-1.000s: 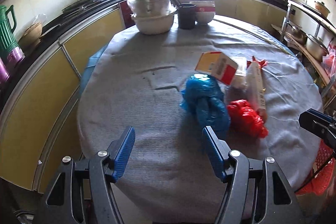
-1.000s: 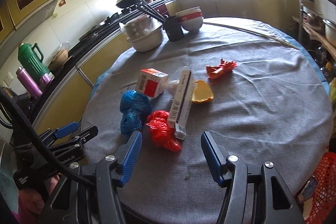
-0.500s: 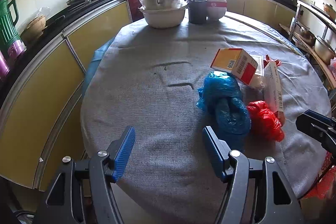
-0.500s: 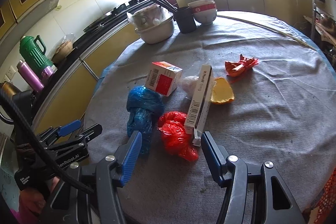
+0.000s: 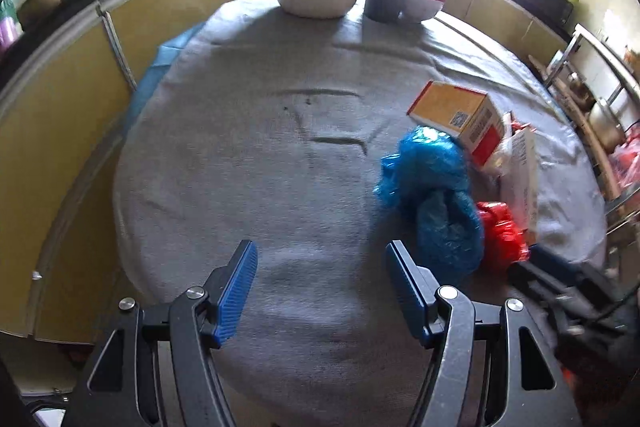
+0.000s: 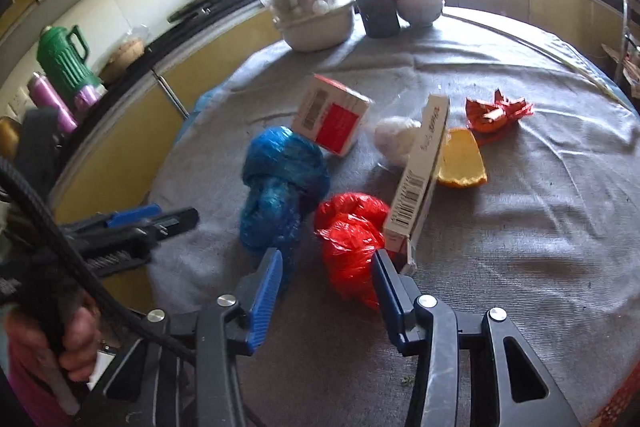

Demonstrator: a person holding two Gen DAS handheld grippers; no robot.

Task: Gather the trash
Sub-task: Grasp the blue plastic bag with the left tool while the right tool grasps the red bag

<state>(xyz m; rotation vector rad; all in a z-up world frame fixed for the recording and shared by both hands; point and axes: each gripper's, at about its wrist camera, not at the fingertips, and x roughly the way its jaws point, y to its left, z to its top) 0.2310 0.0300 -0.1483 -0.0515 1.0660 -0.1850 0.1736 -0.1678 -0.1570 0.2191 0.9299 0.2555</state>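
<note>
Trash on table [image 6: 520, 227]: two boxes, three bags; right tool [image 6: 326, 281] closing, empty; left tool [image 5: 320, 283] open.

Trash count on the bench

Two knotted plastic bags, one blue [image 6: 282, 187] and one red [image 6: 352, 239]; two cartons, one squat [image 6: 332, 123], one long [image 6: 420, 179]; one orange peel [image 6: 460, 163]; one red wrapper [image 6: 496, 111].
</note>
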